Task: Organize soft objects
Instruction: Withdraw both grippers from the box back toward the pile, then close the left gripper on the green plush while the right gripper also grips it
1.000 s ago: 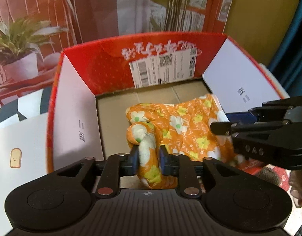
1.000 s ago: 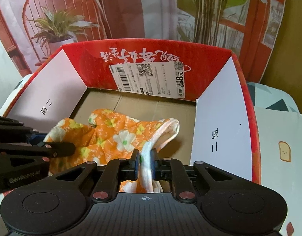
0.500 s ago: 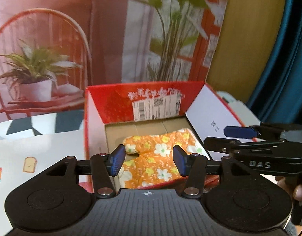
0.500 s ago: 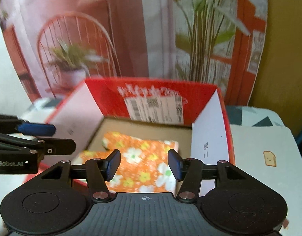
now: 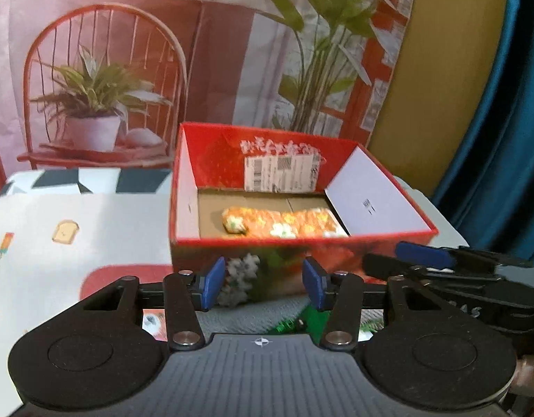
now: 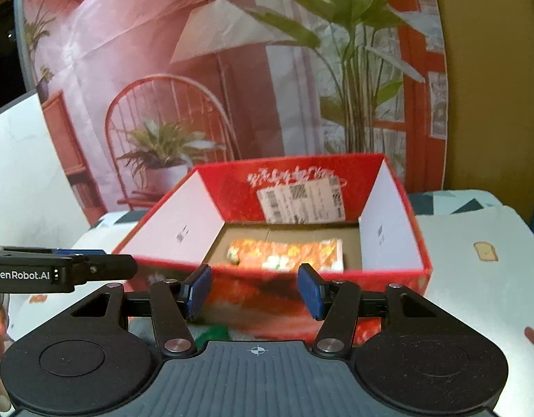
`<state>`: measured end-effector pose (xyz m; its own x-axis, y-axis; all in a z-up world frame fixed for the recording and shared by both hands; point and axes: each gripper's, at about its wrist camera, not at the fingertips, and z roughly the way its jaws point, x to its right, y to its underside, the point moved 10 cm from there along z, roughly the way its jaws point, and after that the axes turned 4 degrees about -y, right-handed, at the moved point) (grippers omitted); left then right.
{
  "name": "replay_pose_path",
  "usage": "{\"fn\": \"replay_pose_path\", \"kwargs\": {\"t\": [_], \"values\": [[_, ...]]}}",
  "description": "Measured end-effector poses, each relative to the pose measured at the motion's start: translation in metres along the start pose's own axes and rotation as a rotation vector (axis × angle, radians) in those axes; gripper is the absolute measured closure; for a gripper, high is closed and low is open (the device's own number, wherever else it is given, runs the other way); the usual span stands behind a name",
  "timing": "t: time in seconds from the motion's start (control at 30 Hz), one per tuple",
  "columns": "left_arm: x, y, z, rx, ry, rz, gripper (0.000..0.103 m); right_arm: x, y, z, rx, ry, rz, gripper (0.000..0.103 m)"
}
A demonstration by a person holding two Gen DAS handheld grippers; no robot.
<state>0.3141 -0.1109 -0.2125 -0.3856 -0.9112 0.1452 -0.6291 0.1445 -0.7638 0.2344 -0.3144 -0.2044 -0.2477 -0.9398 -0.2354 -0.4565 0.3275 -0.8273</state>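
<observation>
We see a table under a white cloth printed with toast and ice-lolly motifs, with dark geometric patches along its far edge. Directly on it stands 1 red cardboard box, open at the top, near the table's far edge.

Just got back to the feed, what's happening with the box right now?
A person holds two tools. The orange flower-printed folded cloth lies flat on the floor of the open red cardboard box. The left tool and right tool are both open and empty in front of the box's near wall; their jaws have just been opening.
</observation>
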Motion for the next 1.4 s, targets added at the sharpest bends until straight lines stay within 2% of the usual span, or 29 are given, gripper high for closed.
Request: {"fn": "replay_pose_path", "kwargs": {"t": [0.4, 0.93, 1.0, 1.23, 1.4], "values": [[-0.010, 0.045, 0.017, -0.110, 0.028, -0.068, 0.059, -0.013, 0.059, 0.010, -0.130, -0.031, -0.014, 0.051], [-0.009, 0.055, 0.007, -0.132, 0.066, -0.120, 0.059, -0.015, 0.071, 0.004, -0.168, -0.036, -0.014, 0.051], [-0.007, 0.052, 0.007, -0.126, 0.068, -0.118, 0.059, -0.018, 0.074, 0.004, -0.177, -0.031, -0.024, 0.048], [0.008, 0.051, 0.022, -0.175, 0.149, -0.113, 0.059, -0.038, 0.079, 0.009, -0.186, -0.049, -0.144, 0.042], [0.010, 0.056, 0.042, -0.237, 0.186, -0.153, 0.059, -0.048, 0.075, 0.018, -0.188, -0.080, -0.237, 0.037]]}}
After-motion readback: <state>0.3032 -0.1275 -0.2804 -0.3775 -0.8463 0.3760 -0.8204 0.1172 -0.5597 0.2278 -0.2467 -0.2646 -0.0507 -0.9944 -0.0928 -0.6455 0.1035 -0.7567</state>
